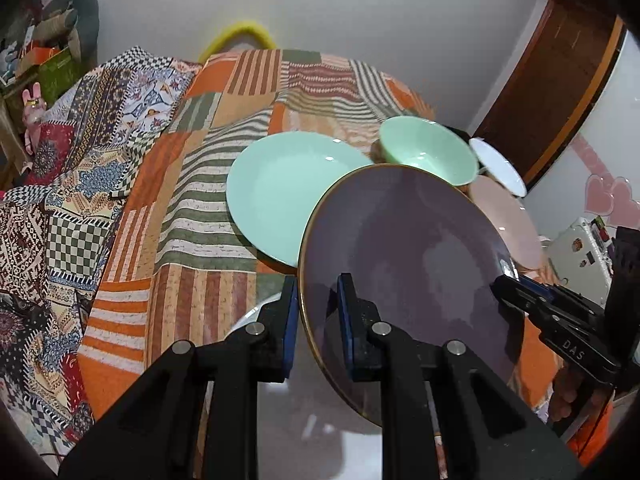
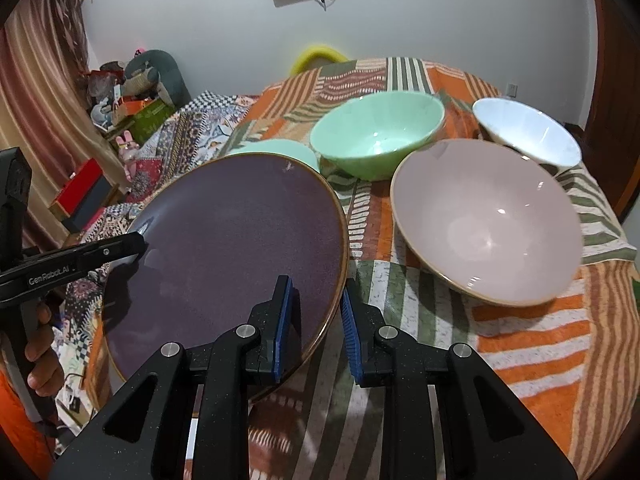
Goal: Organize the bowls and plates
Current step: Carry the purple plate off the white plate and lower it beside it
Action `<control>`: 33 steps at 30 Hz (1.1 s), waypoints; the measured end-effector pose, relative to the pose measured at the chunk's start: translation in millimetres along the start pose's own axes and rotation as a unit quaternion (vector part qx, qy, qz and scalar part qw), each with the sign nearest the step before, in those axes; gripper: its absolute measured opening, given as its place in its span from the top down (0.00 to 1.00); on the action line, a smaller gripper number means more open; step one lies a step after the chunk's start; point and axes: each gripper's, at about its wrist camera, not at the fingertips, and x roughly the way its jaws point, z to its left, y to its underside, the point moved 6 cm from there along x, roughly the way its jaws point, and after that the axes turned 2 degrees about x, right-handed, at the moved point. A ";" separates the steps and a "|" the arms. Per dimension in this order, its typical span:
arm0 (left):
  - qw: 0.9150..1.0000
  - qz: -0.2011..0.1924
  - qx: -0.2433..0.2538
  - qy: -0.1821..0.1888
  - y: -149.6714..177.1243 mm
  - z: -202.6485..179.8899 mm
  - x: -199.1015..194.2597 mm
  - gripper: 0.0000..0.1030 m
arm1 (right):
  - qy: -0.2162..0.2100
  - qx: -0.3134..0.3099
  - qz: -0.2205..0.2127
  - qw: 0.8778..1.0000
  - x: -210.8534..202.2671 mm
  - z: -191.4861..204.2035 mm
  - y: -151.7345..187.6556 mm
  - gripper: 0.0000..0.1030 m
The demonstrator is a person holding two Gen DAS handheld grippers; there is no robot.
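The purple plate point(image 1: 408, 248) with a thin gold rim hangs tilted above the patchwork-covered table point(image 1: 208, 216), carried at opposite edges by both tools. The left gripper point(image 1: 318, 316) straddles its near-left rim, one blue pad point(image 1: 345, 320) on the upper face and the other below, closed narrow on the edge. The right gripper point(image 2: 316, 316) reaches in level from the other side; one pad point(image 2: 282, 320) lies on the plate's face, but a gap shows between the rim and the other pad, so I cannot tell whether it clamps. Beyond the plate a mint green plate point(image 1: 280, 196) lies flat on the cloth, partly hidden by it. Further right stand a mint green bowl point(image 2: 378, 136), a pink bowl point(image 2: 486, 220) and a white bowl point(image 2: 526, 134).
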 end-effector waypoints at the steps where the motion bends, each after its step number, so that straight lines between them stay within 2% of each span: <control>1: 1.000 -0.003 0.002 0.002 1.1 -3.9 -6.9 0.82 | 0.000 0.000 -0.003 1.000 -4.8 -0.1 -0.3 0.79; 8: 1.000 -0.021 0.020 0.002 9.4 -32.0 -42.4 0.82 | 0.003 0.004 -0.024 1.000 -36.2 -3.2 1.8 0.79; 16: 0.999 -0.024 0.041 0.007 25.8 -67.0 -64.0 0.82 | 0.017 0.008 -0.041 0.999 -68.4 -12.0 9.4 0.79; 25: 0.998 -0.007 0.062 0.017 48.7 -106.2 -68.0 0.82 | 0.035 0.018 -0.048 0.998 -88.4 -34.1 27.1 0.79; 33: 0.997 0.028 0.067 0.026 67.8 -132.0 -48.0 0.82 | 0.047 0.032 -0.044 0.997 -96.6 -56.6 45.9 0.79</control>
